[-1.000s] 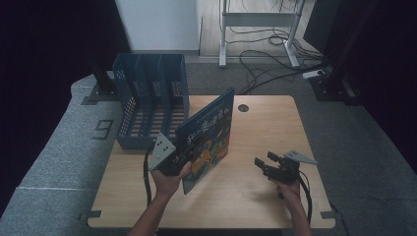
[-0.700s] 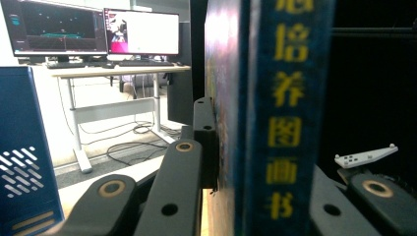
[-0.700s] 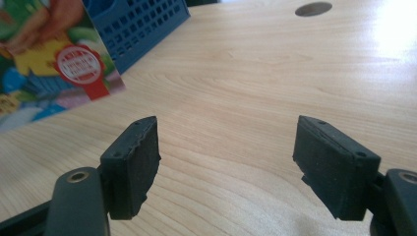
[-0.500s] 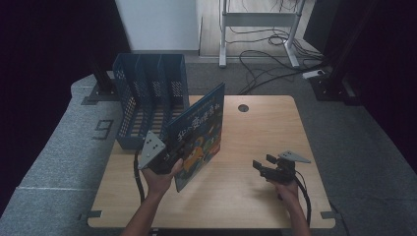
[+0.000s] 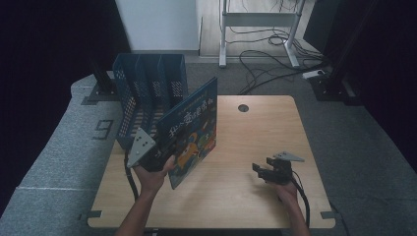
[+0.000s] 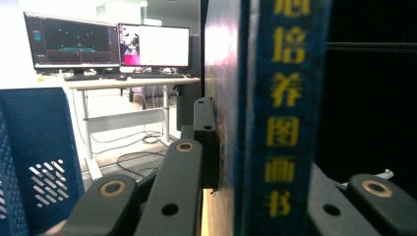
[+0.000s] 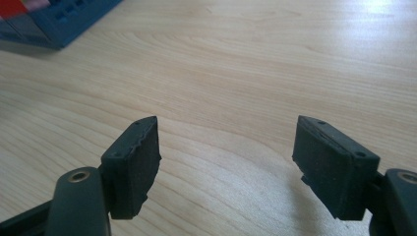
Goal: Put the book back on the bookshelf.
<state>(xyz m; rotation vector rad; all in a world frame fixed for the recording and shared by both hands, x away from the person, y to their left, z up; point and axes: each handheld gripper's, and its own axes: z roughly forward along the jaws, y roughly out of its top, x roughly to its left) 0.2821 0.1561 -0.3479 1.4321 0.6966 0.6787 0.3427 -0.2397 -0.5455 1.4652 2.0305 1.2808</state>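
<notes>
One book (image 5: pixel 193 129) clamped, left tool (image 5: pixel 162 153) | rack (image 5: pixel 147 81) adjacent | right tool (image 7: pixel 226 167) agape

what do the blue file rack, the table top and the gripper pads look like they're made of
Blue file rack: probably moulded plastic with a matt finish, judging by its thin perforated walls and uniform colour.
Table top: pale wood or wood-look laminate; a smooth surface with visible grain lines, which of the two is unclear.
Right gripper pads: likely dark rubber or foam, matt, with rough, worn edges.
</notes>
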